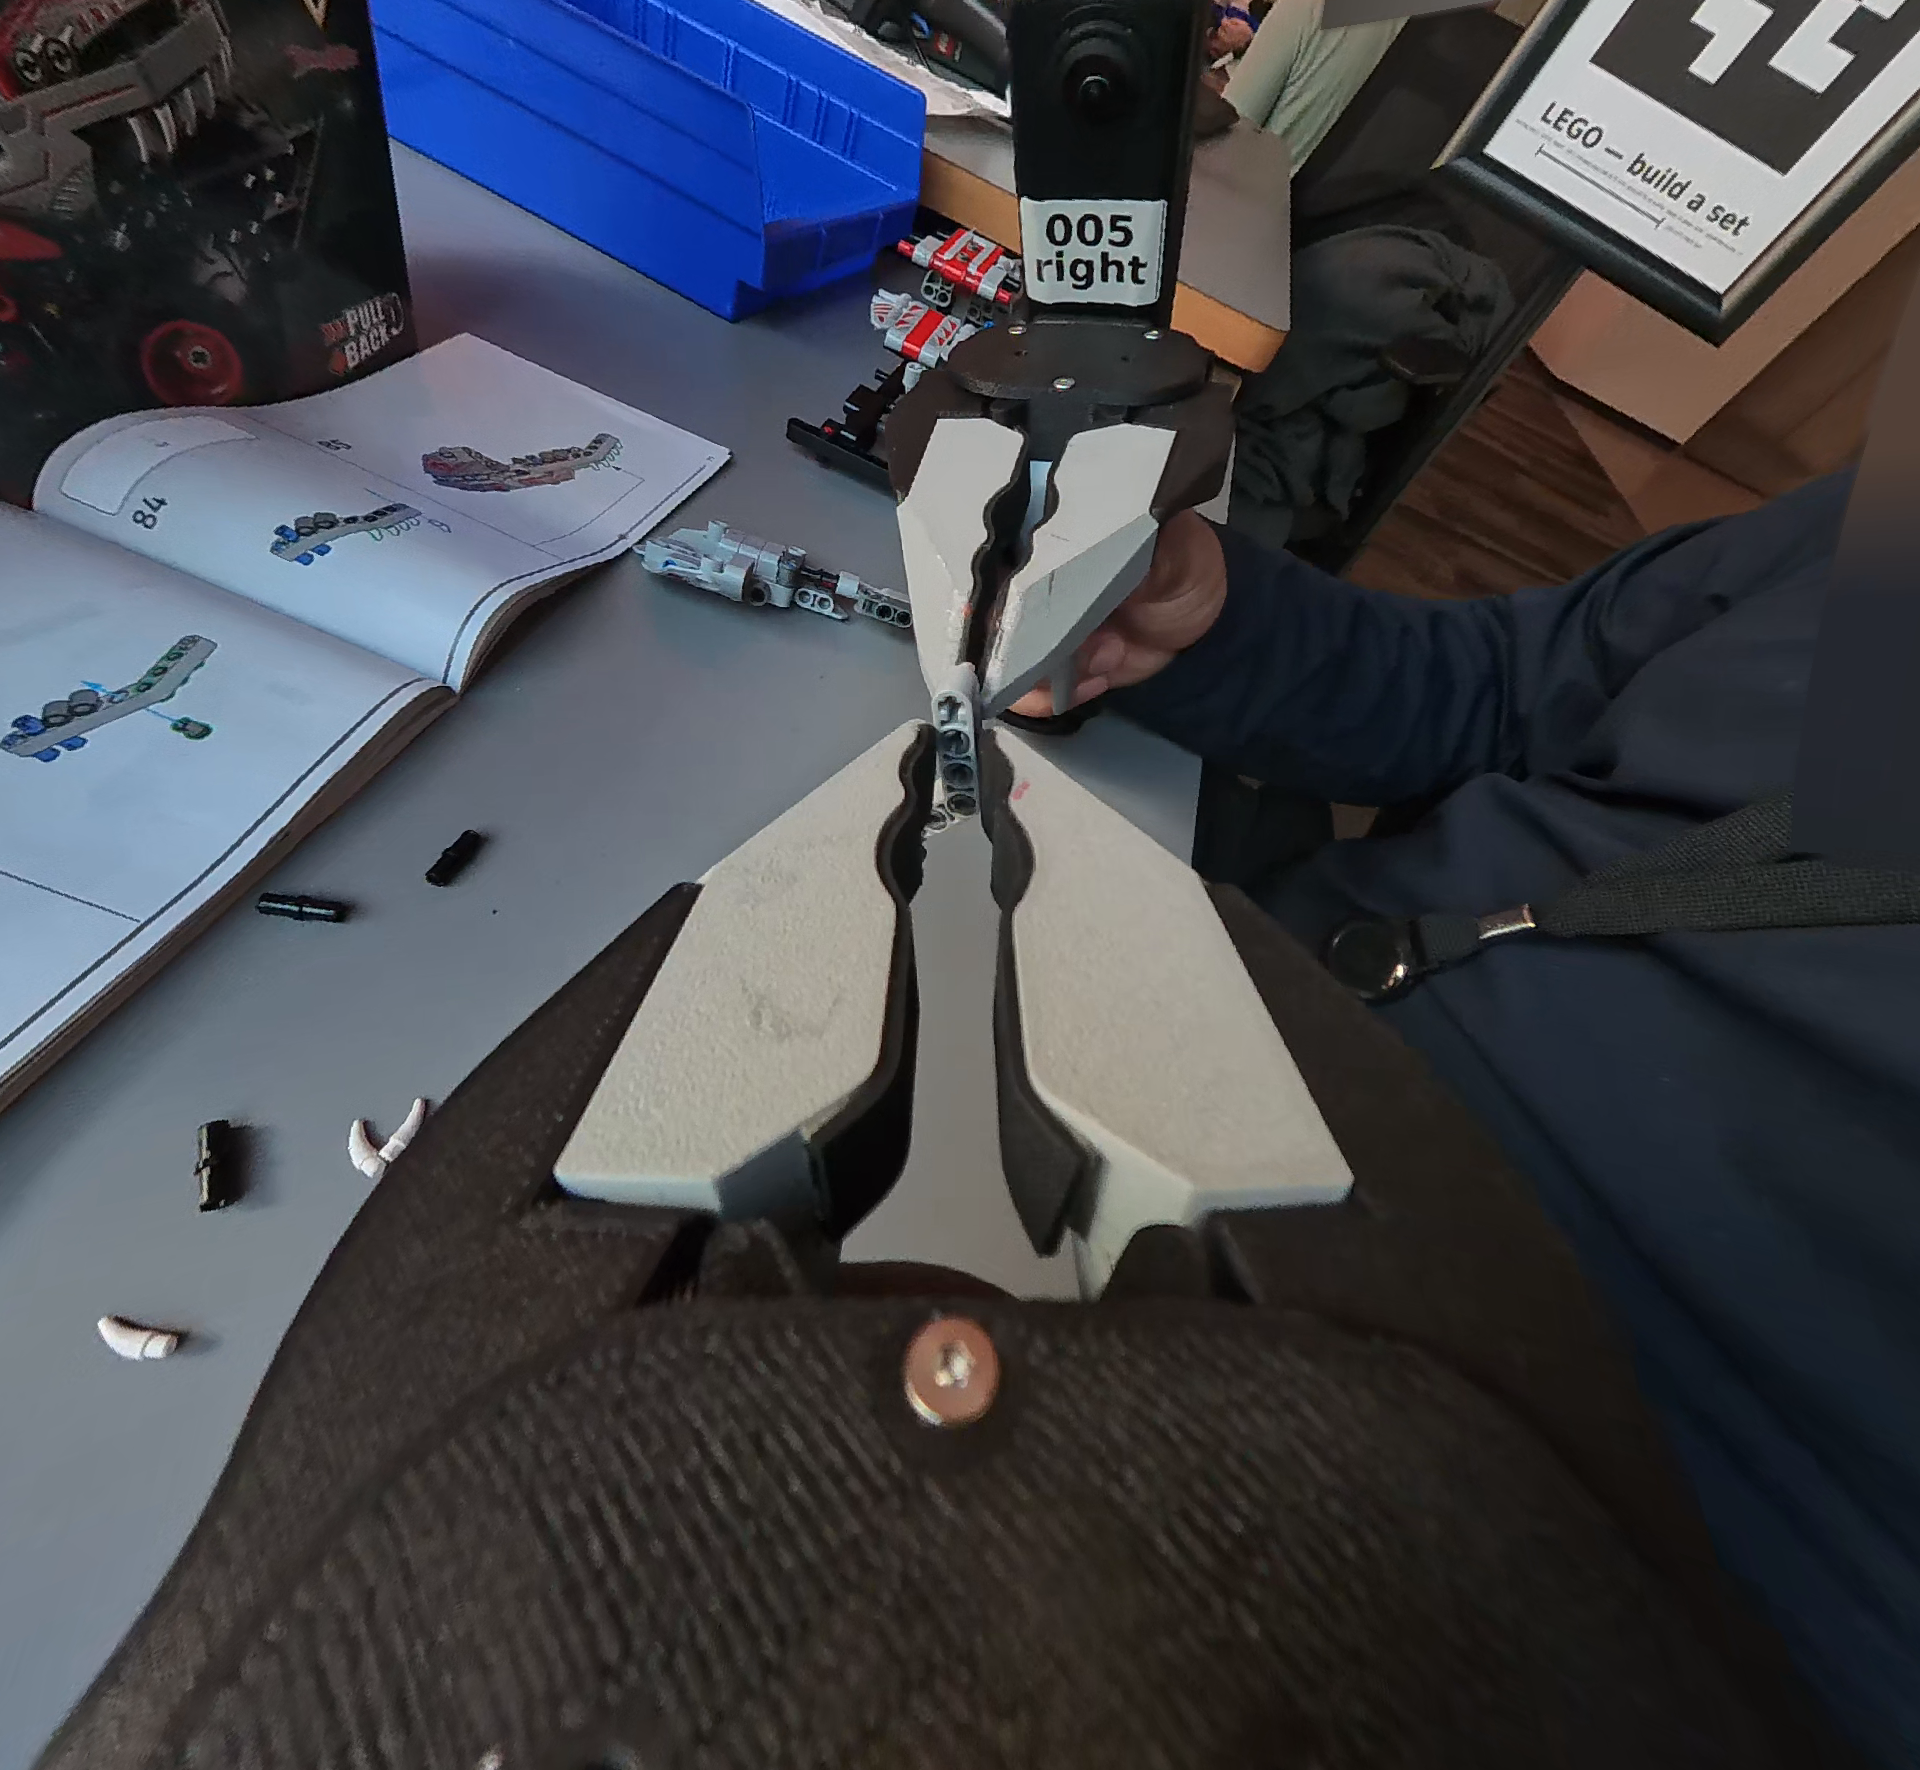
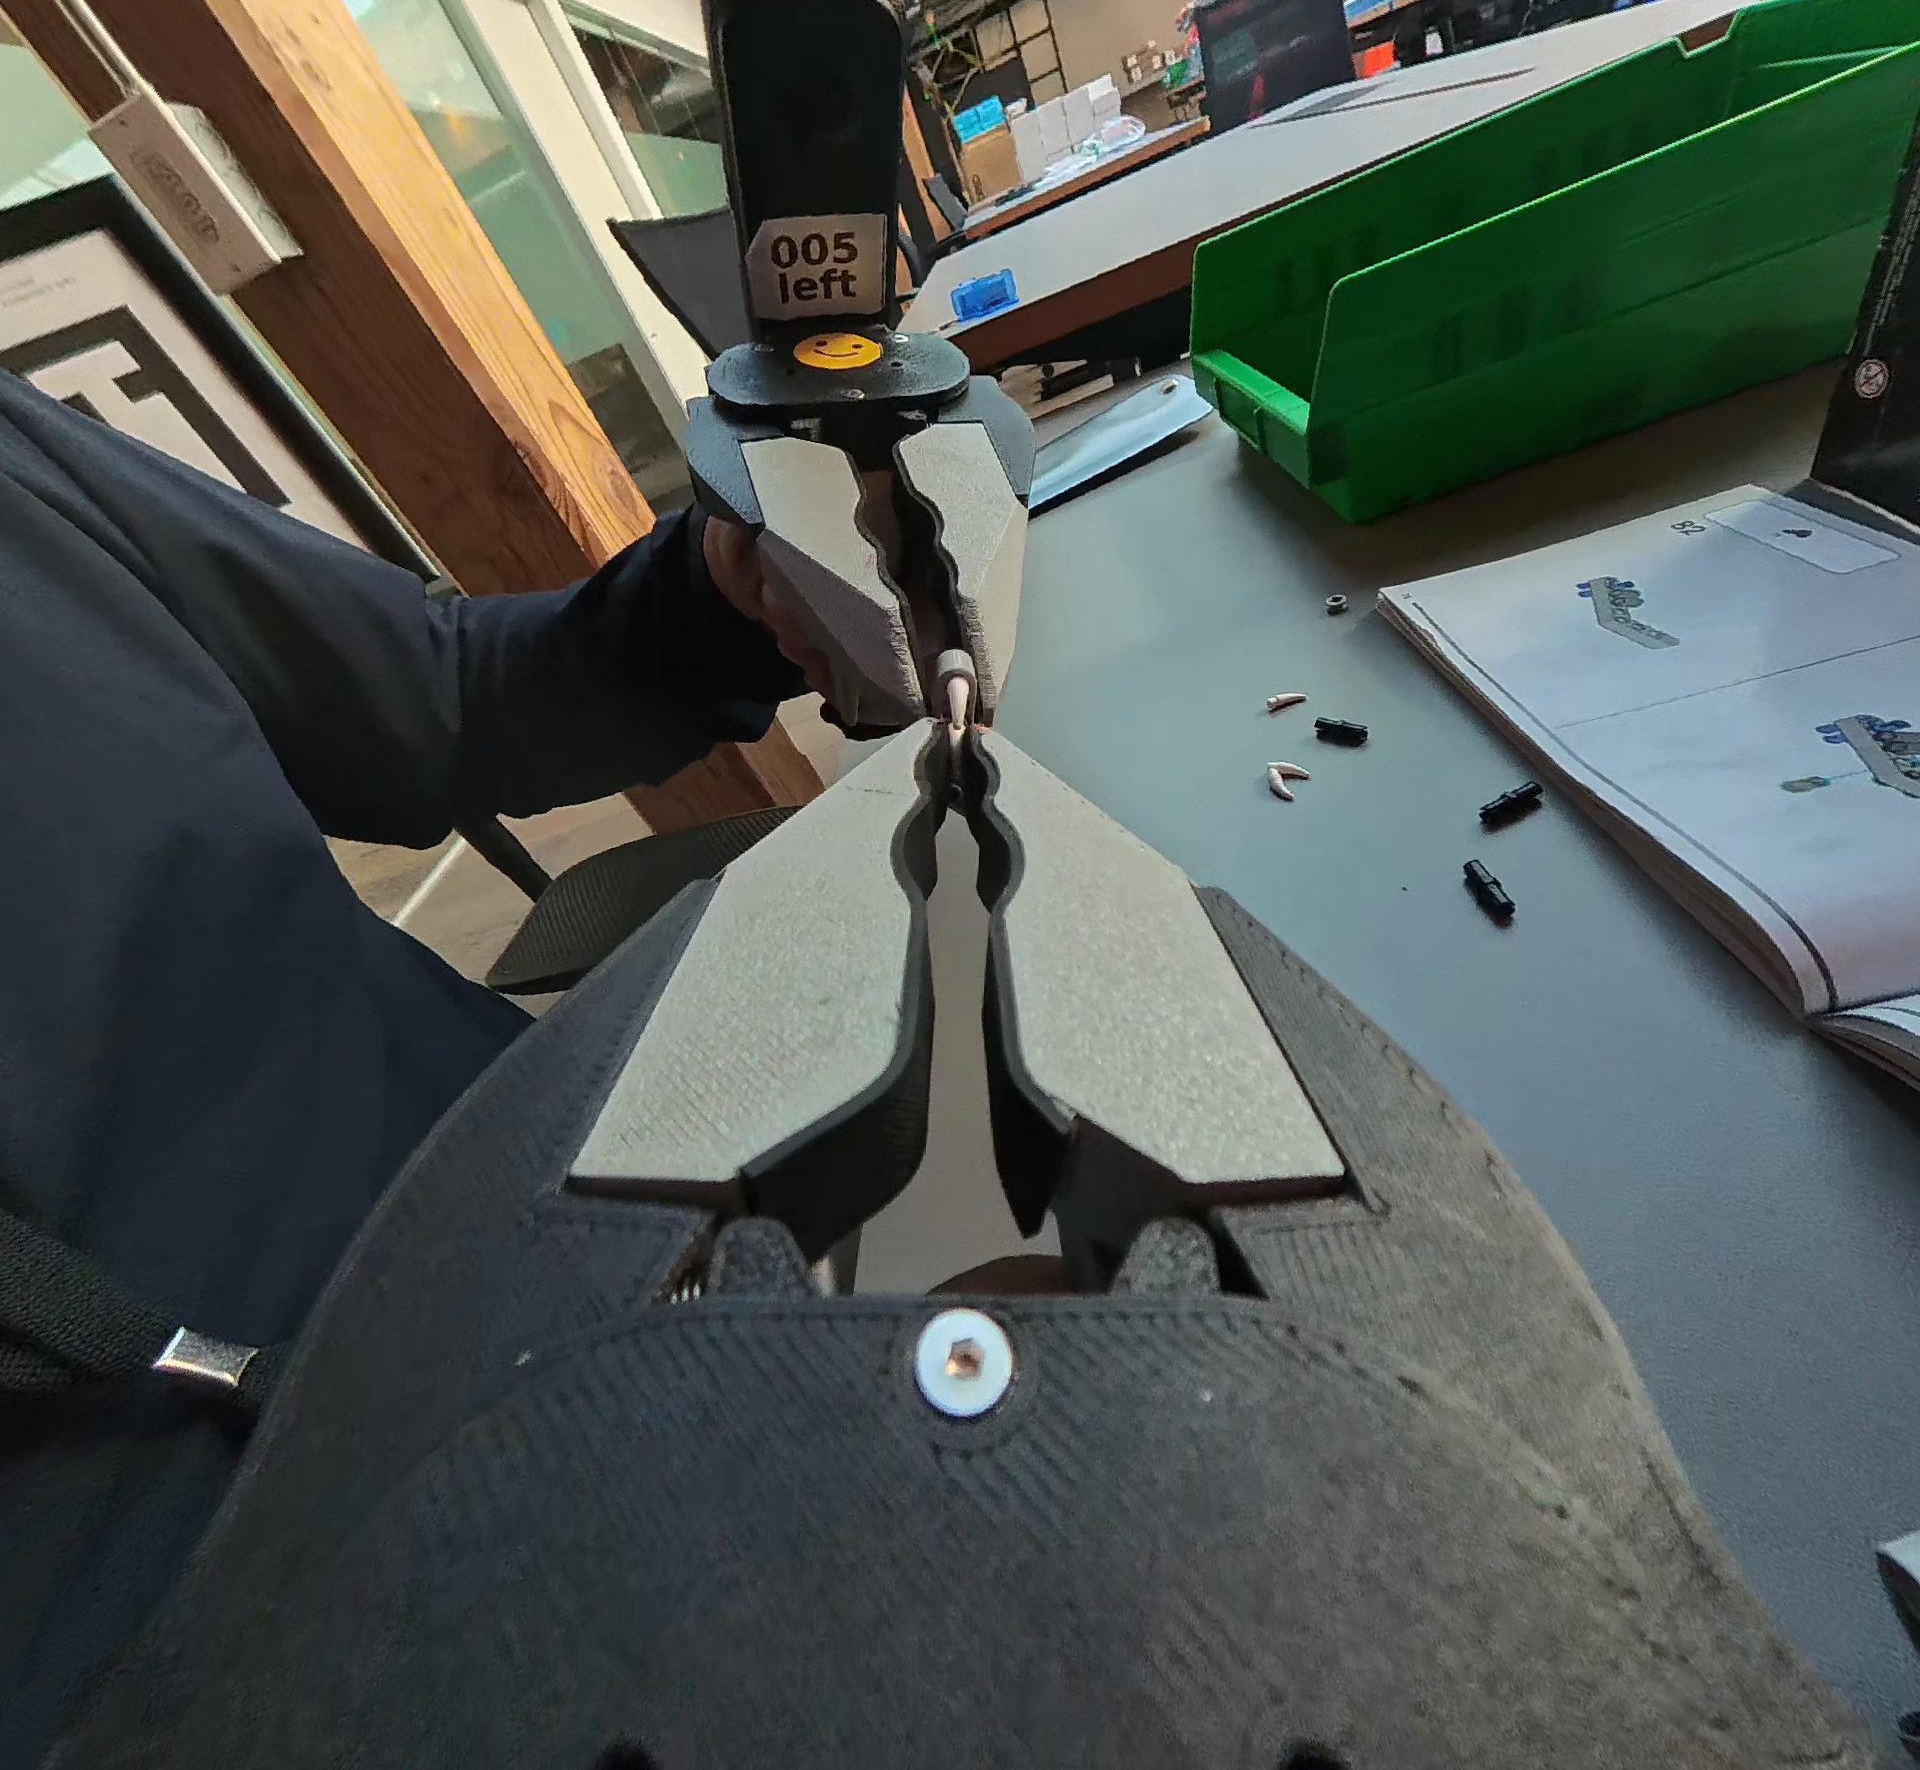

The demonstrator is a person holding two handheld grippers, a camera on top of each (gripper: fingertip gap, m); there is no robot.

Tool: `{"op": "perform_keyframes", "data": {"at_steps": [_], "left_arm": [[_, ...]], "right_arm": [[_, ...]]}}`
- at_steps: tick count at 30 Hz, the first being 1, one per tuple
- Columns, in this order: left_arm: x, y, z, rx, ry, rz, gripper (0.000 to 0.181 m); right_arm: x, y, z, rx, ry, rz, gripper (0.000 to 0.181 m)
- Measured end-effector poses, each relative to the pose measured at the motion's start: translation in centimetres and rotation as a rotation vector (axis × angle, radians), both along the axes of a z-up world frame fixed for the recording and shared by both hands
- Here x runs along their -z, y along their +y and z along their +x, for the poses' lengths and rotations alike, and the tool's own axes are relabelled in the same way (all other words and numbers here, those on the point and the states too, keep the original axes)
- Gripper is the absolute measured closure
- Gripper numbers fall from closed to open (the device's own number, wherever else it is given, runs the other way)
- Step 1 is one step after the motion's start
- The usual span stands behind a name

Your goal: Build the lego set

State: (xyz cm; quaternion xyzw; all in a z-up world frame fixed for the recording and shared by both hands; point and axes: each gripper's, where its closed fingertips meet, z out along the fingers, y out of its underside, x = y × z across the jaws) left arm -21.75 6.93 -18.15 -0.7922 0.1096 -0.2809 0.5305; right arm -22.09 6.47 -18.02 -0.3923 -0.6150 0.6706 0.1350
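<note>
My left gripper is shut on a short grey beam with holes, held upright above the grey table's front edge. My right gripper faces it tip to tip and is shut on a small pale tooth piece, which touches the beam's end. In the left wrist view the right gripper comes down from above onto the beam. In the right wrist view the left gripper does the same. The joint between tooth and beam is mostly hidden by the fingertips.
An open instruction booklet lies to the left. Beside it lie loose black pins, white teeth and a grey sub-assembly. Behind them are a red-and-white assembly, a blue bin and the set's box. A green bin stands behind. The grippers are tip to tip, or close to it.
</note>
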Motion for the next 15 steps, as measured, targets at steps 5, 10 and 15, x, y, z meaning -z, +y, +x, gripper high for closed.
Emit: {"op": "perform_keyframes", "data": {"at_steps": [5, 10, 15], "left_arm": [[0.07, -0.04, 0.17, 0.017, 0.018, -0.004, 0.176], [0.47, 0.16, 0.08, 0.013, 0.069, -0.028, 0.176], [0.64, 0.22, -0.02, 0.005, 0.014, -0.031, 0.176]], "right_arm": [[0.41, -0.28, 0.20, -0.032, -0.030, 0.000, 0.181], [0.82, -0.10, 0.04, -0.011, -0.041, 0.031, 0.181], [0.98, -0.02, -0.14, 0.017, -0.035, 0.061, 0.181]]}}
